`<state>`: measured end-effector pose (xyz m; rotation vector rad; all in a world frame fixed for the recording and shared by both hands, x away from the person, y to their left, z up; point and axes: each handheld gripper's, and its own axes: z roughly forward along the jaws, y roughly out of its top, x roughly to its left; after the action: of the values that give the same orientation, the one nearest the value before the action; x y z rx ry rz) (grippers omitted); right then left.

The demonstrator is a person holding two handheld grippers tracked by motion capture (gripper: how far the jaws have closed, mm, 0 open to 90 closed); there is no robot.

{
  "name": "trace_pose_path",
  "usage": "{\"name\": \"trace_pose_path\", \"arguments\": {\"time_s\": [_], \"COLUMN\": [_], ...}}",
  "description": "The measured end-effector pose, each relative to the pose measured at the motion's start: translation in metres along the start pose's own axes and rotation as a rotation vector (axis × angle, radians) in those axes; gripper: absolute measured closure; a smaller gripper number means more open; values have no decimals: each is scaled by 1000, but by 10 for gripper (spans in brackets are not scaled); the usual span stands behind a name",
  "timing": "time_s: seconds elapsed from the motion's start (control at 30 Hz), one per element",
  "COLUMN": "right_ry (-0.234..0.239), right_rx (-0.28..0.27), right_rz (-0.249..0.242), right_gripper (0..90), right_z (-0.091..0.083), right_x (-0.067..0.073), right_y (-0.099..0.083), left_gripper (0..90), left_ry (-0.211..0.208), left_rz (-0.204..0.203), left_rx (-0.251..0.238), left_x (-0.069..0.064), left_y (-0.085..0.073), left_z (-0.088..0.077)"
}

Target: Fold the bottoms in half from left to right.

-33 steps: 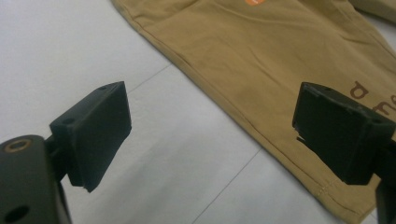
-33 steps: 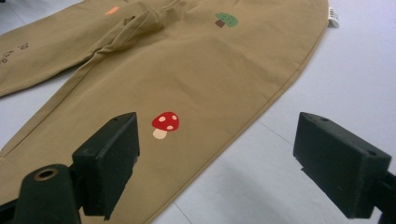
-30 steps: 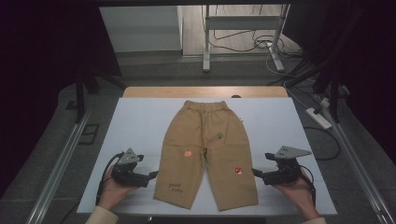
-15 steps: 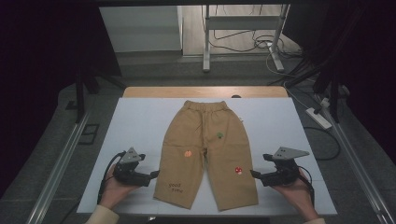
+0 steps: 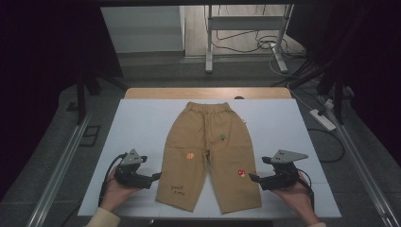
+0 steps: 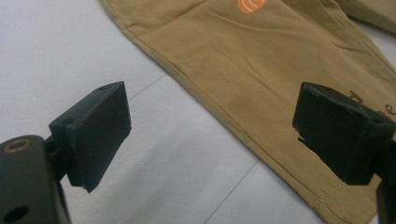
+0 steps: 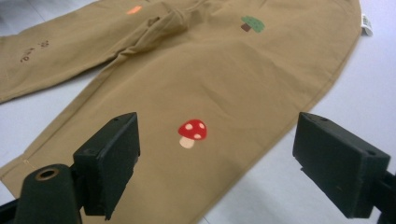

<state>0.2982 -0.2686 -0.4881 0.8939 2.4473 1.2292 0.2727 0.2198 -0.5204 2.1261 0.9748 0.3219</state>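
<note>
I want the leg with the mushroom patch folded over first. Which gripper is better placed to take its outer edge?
Right. The right gripper sits open beside that leg of the trousers, its jaws straddling the mushroom and outer edge. The left gripper is beside the other leg.

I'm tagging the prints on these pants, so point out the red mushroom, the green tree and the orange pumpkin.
red mushroom (image 7: pixel 192 133), right gripper view, on its spotted cap.
green tree (image 7: pixel 252 24), right gripper view, on its crown.
orange pumpkin (image 5: pixel 190 155), high view, on its middle.
</note>
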Motion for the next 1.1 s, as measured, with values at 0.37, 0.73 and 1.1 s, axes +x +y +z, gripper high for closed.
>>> {"name": "trace_pose_path", "arguments": {"time_s": [0.37, 0.73, 1.1], "right_ry": [64, 92, 122], "right_rx": [-20, 7, 17], "right_rz": [20, -9, -37], "right_gripper": [154, 155, 156], "right_z": [10, 25, 38], "right_x": [14, 27, 40], "right_y": [7, 10, 18], "left_gripper": [118, 131, 122], "left_ry": [-10, -11, -7], "left_rz": [9, 14, 10], "left_rx": [15, 16, 12], "left_x": [-2, -1, -1], "left_y": [3, 4, 5], "left_z": [5, 6, 7]}}
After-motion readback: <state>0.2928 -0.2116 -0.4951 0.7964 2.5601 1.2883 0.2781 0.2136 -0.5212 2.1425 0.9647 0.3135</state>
